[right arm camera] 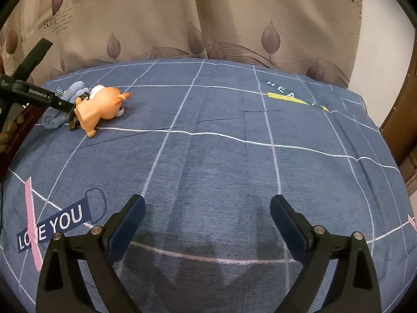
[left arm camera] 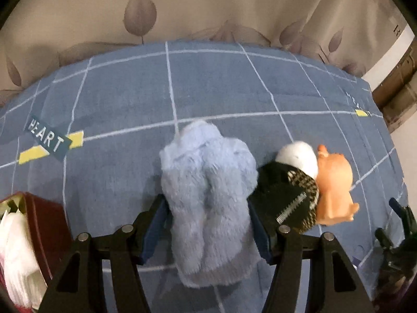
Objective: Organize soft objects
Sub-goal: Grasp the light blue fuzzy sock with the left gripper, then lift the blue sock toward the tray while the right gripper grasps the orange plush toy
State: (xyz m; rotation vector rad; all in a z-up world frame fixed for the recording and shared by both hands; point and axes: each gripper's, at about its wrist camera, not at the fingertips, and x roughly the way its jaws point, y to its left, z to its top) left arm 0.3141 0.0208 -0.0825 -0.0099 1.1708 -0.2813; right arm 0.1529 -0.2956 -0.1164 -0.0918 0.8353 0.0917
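Fluffy blue cloth (left arm camera: 208, 203) clamped in left gripper (left arm camera: 208, 224).
Right gripper (right arm camera: 207, 224) gapes over bare bedspread (right arm camera: 234, 120); orange toy (right arm camera: 100, 107) alongside.

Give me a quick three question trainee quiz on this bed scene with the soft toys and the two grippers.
1. True or false: the right gripper holds the orange toy.
2. What sits between the left gripper fingers?
A. fluffy blue cloth
B. white ball
C. nothing
3. What is the black patterned item touching on its right in the left wrist view?

Key: 1 false; 2 A; 3 the orange toy.
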